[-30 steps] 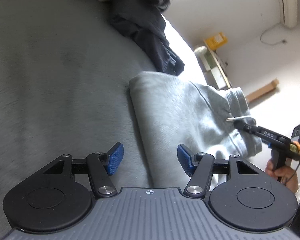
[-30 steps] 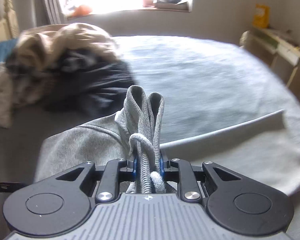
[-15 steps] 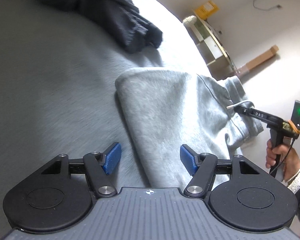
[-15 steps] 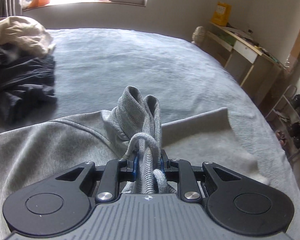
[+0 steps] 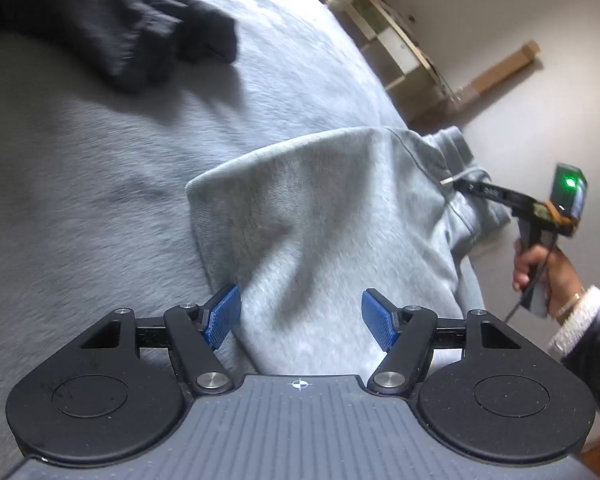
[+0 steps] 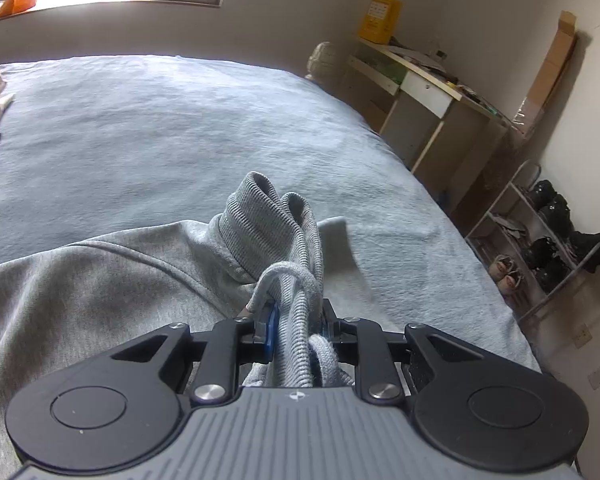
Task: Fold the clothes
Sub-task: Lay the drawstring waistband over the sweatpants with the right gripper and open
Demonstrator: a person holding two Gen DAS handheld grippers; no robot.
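Grey sweatpants (image 5: pixel 332 216) on the bed (image 5: pixel 80 200).
Right gripper (image 6: pixel 296 332) pinches the waistband (image 6: pixel 268 224); left gripper (image 5: pixel 300 316) spread wide above them.

The left gripper (image 5: pixel 300 320) gapes wide, while the right gripper (image 6: pixel 298 332) is clamped tight, gripped by the person's right hand (image 5: pixel 540 268).

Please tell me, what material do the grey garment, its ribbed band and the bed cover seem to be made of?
Grey garment: probably cotton-blend sweatshirt knit, matte, heathered, slightly fuzzy.
Ribbed band, clamped in the right gripper: stretchy rib knit, showing fine parallel ridges; a braided cord loops beside it.
Bed cover: likely fleece or plush, with a brushed nap showing streaks.
The open left gripper has blue textured pads, perhaps rubber.
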